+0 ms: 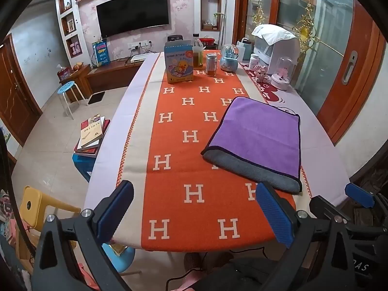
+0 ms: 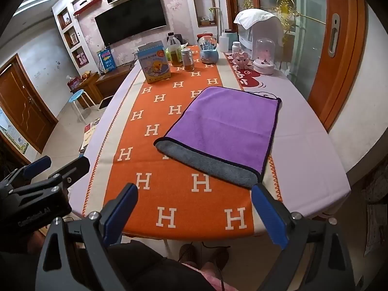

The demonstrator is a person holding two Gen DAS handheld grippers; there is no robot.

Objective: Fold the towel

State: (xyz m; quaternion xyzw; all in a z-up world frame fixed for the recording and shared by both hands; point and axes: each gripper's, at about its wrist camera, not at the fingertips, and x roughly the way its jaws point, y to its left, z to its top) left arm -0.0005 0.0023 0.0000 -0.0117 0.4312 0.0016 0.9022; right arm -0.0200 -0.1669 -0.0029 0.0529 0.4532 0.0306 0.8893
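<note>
Purple-and-grey towel [image 2: 223, 131] lies folded once on the orange runner [image 2: 184, 198] — soft, light, limp; best gripped at the near grey corners. Left gripper [image 1: 196, 208] and right gripper [image 2: 194, 208] hover spread wide, empty. Only the left view shows stacked books [image 1: 91, 133] on the floor.

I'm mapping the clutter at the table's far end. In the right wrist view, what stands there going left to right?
Duck-print box → oil bottle → spice jar → blue snow globe → pink figurine → pink glass dome.
</note>
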